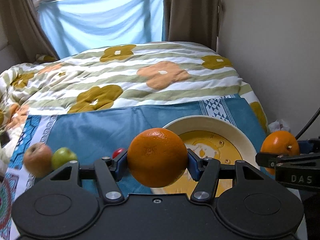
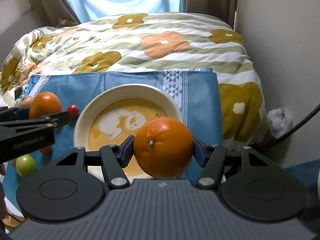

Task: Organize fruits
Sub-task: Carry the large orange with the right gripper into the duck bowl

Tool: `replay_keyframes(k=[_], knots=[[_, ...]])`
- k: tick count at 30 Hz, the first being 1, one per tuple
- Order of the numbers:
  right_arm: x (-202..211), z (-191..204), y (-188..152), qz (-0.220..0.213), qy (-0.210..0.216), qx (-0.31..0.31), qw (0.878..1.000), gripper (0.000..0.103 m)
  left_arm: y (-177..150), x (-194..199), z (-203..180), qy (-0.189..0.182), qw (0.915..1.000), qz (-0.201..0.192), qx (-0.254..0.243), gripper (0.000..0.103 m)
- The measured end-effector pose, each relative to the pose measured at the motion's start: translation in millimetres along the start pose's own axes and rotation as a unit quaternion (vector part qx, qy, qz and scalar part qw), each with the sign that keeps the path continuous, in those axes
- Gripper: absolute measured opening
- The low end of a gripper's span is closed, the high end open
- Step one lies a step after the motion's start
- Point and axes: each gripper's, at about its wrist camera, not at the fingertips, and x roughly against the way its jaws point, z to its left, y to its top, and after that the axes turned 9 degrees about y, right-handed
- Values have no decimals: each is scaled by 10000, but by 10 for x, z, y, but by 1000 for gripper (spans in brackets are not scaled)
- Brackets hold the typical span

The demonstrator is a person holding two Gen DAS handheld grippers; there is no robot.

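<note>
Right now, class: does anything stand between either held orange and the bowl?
Nothing visible does. The left gripper holds its orange beside the bowl; the right gripper holds its orange over the rim. The bowl holds no fruit.

Both fisheye views are taken from low and close, facing the window; the cream yellow-centred ceramic bowl (image 1: 248, 140) (image 2: 84, 118) is shared by both.

Matte black left gripper (image 1: 158, 161), blue finger pads (image 1: 120, 165), silver pivot screws, round housings (right gripper (image 2: 163, 150) alike)
</note>
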Motion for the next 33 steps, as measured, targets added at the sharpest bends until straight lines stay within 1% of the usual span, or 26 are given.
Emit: replay_keyframes(k=[6,10,14,18,19,20,21,22,25,33], knots=[[-232,-240,160,-20,3,-101,9999,75,129,-409,-234,6,9997,61,-255,63],[-340,-364,219,12,-10,-178,9998,75,157,-633,-392,-44,9988,112,-483,64],[-398,-456,226,51,-39,-285,9996,75,134,-772,-535,-101,9968,108,-781,64],[-429,-522,221,83,-27,-390,9992,75,110,-843,-629,-85,9957,131,-913,65],[-431,-536,219,90,-27,-415,9991,75,111,-816,-629,-86,9957,52,-919,70],[-427,-547,216,91,-34,-434,9990,75,127,-779,-625,-79,9956,-42,-930,85],[-420,-556,217,87,-39,-451,9989,75,144,-730,-608,-90,9956,-143,-916,92],[-412,-568,217,78,-41,-473,9988,75,161,-678,-576,-106,9959,-235,-866,96],[-394,-581,224,51,-49,-499,9987,75,217,-613,-468,-146,9975,-212,-664,95],[-406,-517,238,68,36,-395,9992,75,200,-444,-155,32,9994,-166,-309,96]])
